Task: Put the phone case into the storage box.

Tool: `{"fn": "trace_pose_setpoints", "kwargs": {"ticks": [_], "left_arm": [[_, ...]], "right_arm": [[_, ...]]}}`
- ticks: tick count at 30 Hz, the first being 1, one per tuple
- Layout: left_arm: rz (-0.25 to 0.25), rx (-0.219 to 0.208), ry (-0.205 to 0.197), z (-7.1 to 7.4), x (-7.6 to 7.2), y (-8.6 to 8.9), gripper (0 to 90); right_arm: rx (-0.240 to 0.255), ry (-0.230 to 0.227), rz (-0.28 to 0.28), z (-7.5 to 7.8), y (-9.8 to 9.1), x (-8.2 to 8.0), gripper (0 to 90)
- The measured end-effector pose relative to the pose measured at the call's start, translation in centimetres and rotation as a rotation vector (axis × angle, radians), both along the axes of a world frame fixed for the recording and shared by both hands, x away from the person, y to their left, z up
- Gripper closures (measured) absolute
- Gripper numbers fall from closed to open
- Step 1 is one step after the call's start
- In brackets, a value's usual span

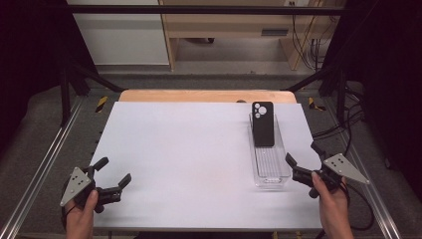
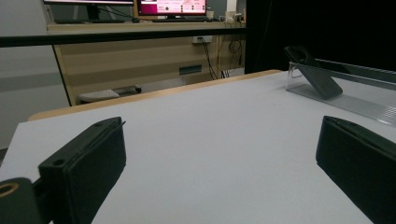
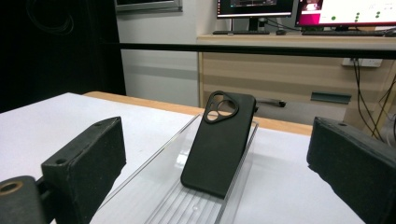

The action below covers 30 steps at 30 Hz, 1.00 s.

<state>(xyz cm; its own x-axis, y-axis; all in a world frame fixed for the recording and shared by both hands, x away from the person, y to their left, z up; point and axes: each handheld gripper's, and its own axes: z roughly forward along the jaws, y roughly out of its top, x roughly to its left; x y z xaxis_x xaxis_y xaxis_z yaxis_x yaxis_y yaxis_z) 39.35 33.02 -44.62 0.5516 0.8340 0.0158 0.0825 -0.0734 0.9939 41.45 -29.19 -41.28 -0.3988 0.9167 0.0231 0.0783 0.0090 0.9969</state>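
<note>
Hands come in at the near edge of the white surface [image 1: 189,149], one at each corner. At the near left corner, the left tool [image 1: 111,176] rests with jaws spread wide and nothing between them. Toward the right, a clear plastic tray [image 1: 271,172] lies lengthwise, and a black phone case [image 1: 263,124] leans tilted against its far end. Just beside the tray's near end, the right tool [image 1: 302,158] is likewise released and empty.
</note>
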Motion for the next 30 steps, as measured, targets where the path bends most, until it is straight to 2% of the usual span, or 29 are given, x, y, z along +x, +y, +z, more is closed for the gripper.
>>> {"fn": "trace_pose_setpoints", "kwargs": {"ticks": [6,15,22,30], "left_arm": [[0.014,-0.012,-0.021,0.2,-0.4,0.5,2.0],[0.002,-0.023,-0.031,0.3,-0.7,0.7,2.0],[-0.015,-0.021,-0.04,0.3,-0.6,0.4,2.0],[-0.033,-0.019,-0.044,0.3,-0.3,-0.1,2.0]], "right_arm": [[0.01,0.014,0.023,-0.6,-0.1,-0.7,4.7],[0.025,0.001,0.071,-1.7,0.8,-1.2,4.2],[-0.007,0.01,0.132,-2.4,2.3,-1.5,3.8],[-0.049,0.035,0.179,-3.2,3.4,-0.8,3.6]]}}
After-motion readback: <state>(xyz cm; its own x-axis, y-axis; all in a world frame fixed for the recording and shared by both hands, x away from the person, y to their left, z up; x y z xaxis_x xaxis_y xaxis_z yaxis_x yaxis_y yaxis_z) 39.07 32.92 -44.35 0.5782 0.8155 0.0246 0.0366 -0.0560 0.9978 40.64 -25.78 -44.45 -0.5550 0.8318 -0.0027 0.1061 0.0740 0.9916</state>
